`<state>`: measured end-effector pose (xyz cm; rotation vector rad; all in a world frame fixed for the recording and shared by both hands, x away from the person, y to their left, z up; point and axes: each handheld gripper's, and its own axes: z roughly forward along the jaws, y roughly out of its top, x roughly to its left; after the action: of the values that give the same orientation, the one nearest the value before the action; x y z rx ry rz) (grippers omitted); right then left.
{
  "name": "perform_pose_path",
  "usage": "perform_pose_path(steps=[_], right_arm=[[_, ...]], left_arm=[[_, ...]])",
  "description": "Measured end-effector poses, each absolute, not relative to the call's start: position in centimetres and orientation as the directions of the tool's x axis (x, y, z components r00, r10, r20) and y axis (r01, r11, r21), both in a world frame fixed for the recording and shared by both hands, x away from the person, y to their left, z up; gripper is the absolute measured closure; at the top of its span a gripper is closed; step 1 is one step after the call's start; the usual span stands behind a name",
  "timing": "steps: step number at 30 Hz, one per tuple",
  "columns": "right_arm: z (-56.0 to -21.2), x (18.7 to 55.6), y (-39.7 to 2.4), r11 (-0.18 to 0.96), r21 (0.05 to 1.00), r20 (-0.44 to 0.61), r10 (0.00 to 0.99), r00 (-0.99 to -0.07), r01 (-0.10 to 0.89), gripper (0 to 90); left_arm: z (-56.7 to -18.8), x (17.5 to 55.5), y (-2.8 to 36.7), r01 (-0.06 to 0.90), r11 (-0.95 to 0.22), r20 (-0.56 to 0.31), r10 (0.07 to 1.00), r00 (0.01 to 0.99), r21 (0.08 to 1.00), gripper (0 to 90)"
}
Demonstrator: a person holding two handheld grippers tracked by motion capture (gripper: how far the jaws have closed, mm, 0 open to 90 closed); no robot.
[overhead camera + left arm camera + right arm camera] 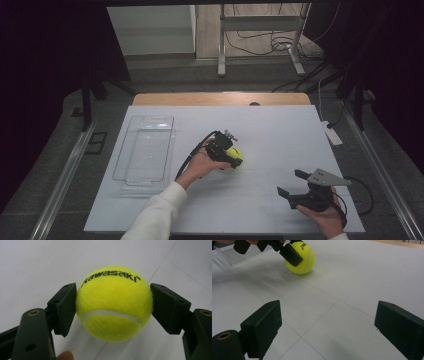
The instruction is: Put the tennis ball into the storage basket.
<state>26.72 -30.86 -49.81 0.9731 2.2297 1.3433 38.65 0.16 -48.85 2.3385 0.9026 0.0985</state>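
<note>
A yellow tennis ball with black lettering rests on the white table top near its middle. My left gripper is shut on it, both black pads pressing its sides. From above, the ball peeks out under that gripper. In the right gripper view the ball sits at the top with a left jaw pad across it. My right gripper stands open near the table's front right, with bare table between its jaws.
A clear plastic tray lies on the left part of the table, its corner visible behind the ball. The table's wooden far edge borders a dark floor with cables and a metal stand.
</note>
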Motion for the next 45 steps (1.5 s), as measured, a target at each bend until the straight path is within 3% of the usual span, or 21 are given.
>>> perform_pose_path(steps=[45], right_arm=[[-49.9, 26.8, -30.8, 0.307, 0.874, 0.047, 0.72, -0.692, 0.378, 7.7]], left_arm=[[-44.4, 35.7, 3.2, 0.48, -0.504, -0.114, 0.596, 0.795, 0.718, 26.4]])
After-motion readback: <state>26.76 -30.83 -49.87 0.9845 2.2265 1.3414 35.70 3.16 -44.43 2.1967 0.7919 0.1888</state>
